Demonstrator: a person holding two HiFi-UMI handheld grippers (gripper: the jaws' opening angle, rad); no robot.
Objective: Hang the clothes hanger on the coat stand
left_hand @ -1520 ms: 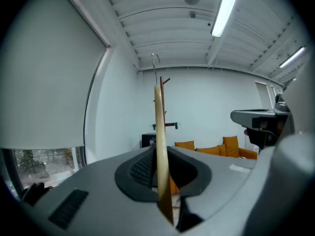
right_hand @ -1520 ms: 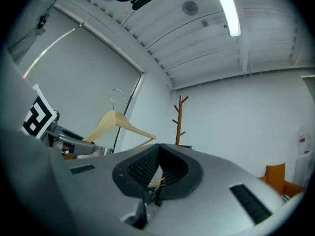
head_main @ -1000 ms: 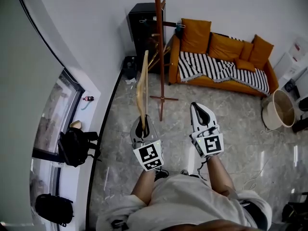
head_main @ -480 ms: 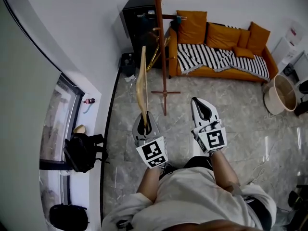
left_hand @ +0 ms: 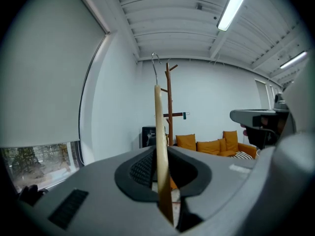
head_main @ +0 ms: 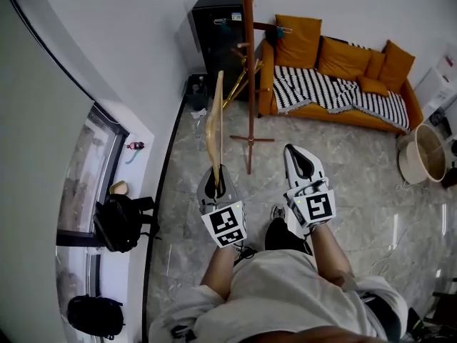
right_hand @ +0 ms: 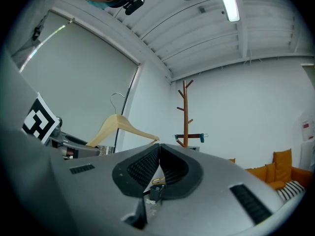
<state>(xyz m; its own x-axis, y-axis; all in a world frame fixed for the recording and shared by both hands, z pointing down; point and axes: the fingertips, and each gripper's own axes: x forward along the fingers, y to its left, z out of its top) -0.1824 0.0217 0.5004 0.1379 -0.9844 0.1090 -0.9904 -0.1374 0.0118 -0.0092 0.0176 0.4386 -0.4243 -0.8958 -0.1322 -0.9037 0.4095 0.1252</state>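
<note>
From the head view I see the left gripper (head_main: 216,184) clamped on one end of the wooden hanger (head_main: 213,120). Its jaws are part-way closed with the wood pinched between them. The hanger rises edge-on from the jaws and is in the air, left of the coat stand (head_main: 250,70) and not touching it. The right gripper (head_main: 300,164) is beside the left one, jaws pressed together with nothing between them.

The left gripper view gives only the hanger's thin edge running up the middle. The wire hook (left_hand: 155,63) is at its top, and the stand's trunk is just behind and to the right. The right gripper view is the only one that shows the hanger broadside: both sloping arms, the hook above, and the lower arm running down to the left gripper. It also shows a bar with clips hung on one of the stand's pegs.

Only the head view takes in the floor (head_main: 343,184). Past the stand it shows an orange sofa (head_main: 335,63) with a striped throw, a black cabinet (head_main: 218,34), a basket (head_main: 421,156) and a backpack (head_main: 118,220) by the window.

Each gripper's cube carries black-and-white square markers. The small labels on the cabinet front are too small to read.
</note>
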